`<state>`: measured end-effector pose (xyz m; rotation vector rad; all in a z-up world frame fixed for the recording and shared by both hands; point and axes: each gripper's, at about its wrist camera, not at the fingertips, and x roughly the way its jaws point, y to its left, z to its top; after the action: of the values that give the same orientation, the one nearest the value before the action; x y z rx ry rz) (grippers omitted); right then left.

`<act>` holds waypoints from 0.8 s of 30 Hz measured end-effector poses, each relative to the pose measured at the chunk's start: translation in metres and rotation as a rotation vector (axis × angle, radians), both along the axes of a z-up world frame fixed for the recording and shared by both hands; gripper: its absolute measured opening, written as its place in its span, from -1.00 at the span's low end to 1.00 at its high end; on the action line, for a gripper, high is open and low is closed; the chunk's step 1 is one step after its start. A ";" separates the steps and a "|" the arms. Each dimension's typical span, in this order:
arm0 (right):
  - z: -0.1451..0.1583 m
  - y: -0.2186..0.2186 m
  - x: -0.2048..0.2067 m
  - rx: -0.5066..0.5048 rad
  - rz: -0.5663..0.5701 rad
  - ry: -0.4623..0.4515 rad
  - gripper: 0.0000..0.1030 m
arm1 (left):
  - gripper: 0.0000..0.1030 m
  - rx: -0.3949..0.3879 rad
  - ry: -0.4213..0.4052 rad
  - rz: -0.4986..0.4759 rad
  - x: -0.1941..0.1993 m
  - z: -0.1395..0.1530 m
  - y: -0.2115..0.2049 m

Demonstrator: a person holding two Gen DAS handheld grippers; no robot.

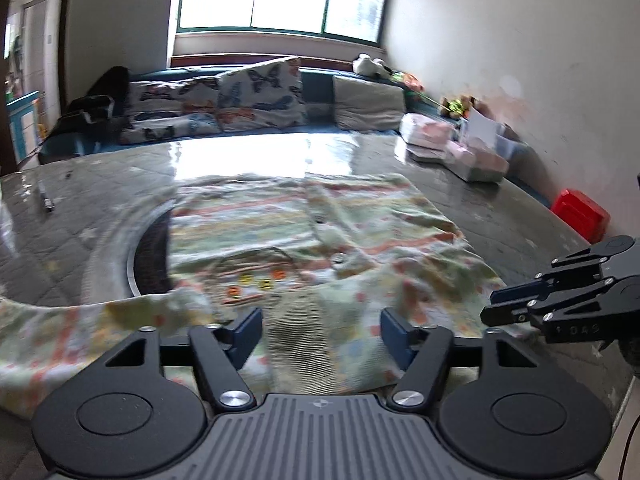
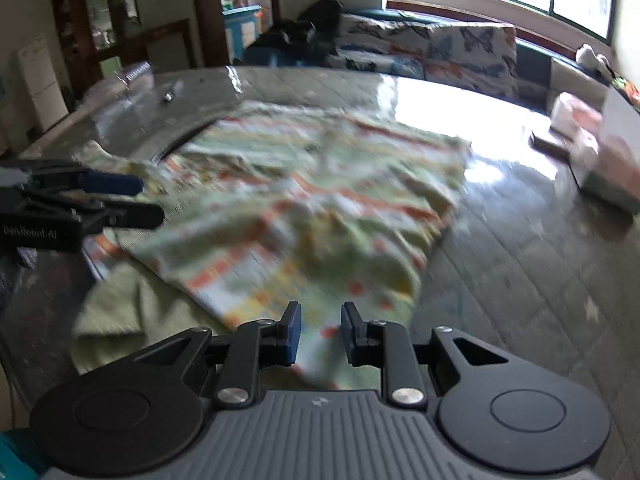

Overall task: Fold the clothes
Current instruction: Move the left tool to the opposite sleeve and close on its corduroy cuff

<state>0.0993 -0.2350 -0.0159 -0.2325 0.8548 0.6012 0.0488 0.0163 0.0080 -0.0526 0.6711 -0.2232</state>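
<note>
A pastel green garment [image 1: 320,232] with orange and yellow stripes lies spread and rumpled on the glossy quilted table [image 1: 80,216]. My left gripper [image 1: 321,332] stands over its near edge. The jaws are wide apart, and a ribbed grey-green part of the cloth lies between them, clear of the pads. My right gripper [image 2: 321,334] hovers over the garment's [image 2: 312,200] near right corner. A narrow gap shows between its blue pads [image 2: 294,334], and nothing is pinched there. Each gripper shows in the other's view: the right gripper [image 1: 504,308] at the right edge, the left gripper [image 2: 136,200] at the left edge.
Pink and white packs [image 1: 476,160] sit at the table's far right, with a red box [image 1: 580,212] beyond the edge. A small dark pen-like object [image 1: 46,200] lies at the far left. Butterfly-print cushions [image 1: 256,96] line a bench under the window. A dark round ring [image 1: 148,256] shows beside the garment.
</note>
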 end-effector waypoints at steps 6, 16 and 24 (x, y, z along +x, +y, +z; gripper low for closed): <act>0.006 -0.005 0.006 0.025 -0.005 -0.023 -0.57 | -0.15 0.012 0.029 -0.022 0.013 -0.005 -0.010; -0.001 0.014 0.049 0.049 -0.042 -0.036 -0.54 | -0.35 -0.013 0.013 -0.068 0.033 -0.003 -0.024; -0.004 0.013 0.051 0.047 -0.042 -0.029 -0.19 | -0.59 -0.016 0.078 -0.026 0.048 -0.027 -0.006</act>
<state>0.1500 -0.2216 -0.0197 -0.1800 0.8148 0.5772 0.0965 0.0101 -0.0186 -0.0684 0.7481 -0.2523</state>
